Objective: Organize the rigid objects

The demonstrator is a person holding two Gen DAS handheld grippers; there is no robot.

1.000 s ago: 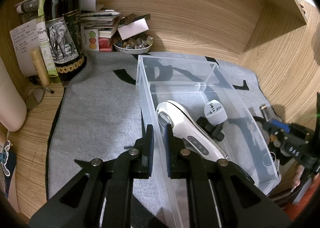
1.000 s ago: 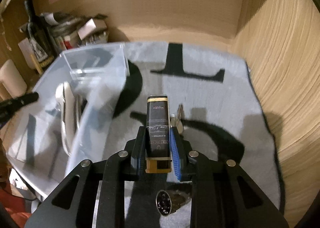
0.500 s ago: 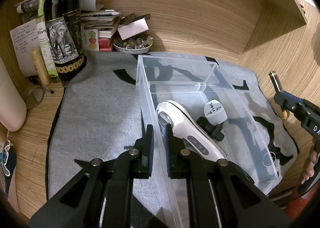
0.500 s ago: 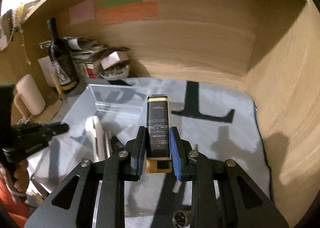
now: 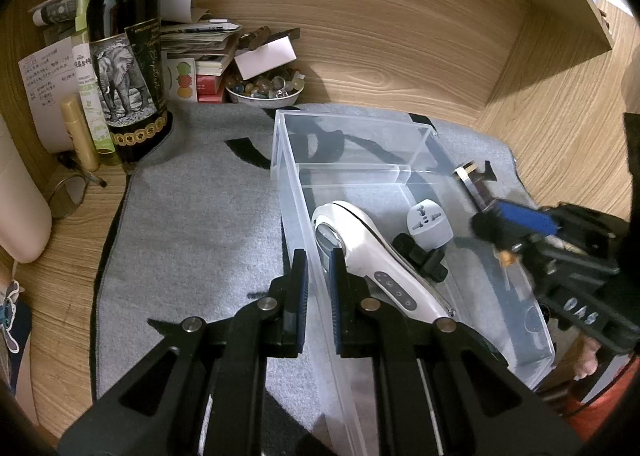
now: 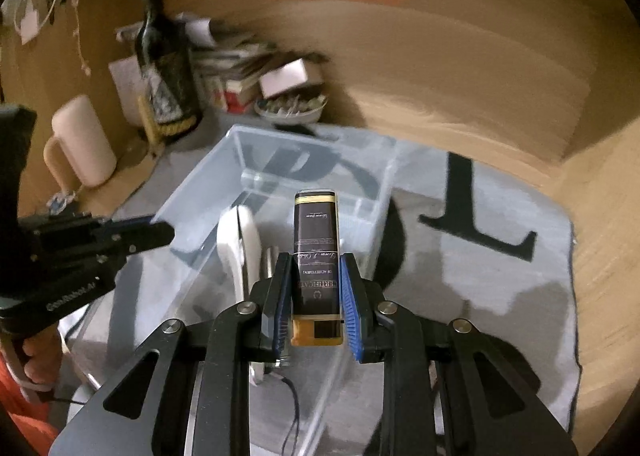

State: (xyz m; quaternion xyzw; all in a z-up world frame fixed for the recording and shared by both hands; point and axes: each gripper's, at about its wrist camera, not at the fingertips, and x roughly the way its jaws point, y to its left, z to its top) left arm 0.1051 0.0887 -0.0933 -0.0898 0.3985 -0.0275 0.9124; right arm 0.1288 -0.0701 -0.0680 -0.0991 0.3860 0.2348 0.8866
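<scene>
1. Black box [image 6: 316, 252] with gold ends sits clamped between the blue pads [image 6: 351, 308] of the right gripper [image 6: 314, 310], at the lower centre of the right wrist view; it juts forward over the clear bin [image 6: 240, 148].
2. Seen from the left wrist, the same box [image 5: 474, 182] shows at the right edge of the frame, poking out of the right gripper [image 5: 496, 220] above the bin's right wall [image 5: 436, 144].
3. The left gripper [image 5: 318, 296] fills the lower centre of its own view, jaws brought close with only a narrow slot between them. The bin's left wall runs through that slot; whether the pads press on it cannot be told.
4. Inside the bin lie a white handheld device [image 5: 368, 252], a grey plug adapter [image 5: 428, 224] and a small black part [image 5: 424, 260] beside it, all in the near compartment. A clear divider crosses the bin farther up.
5. The bin stands on a grey mat [image 5: 192, 224] with black letters, on a wooden desk.
6. Upper left of the left wrist view holds a dark wine bottle [image 5: 124, 56] with an elephant label, a stack of books and papers [image 5: 200, 52], and a bowl of pebbles [image 5: 264, 90].
</scene>
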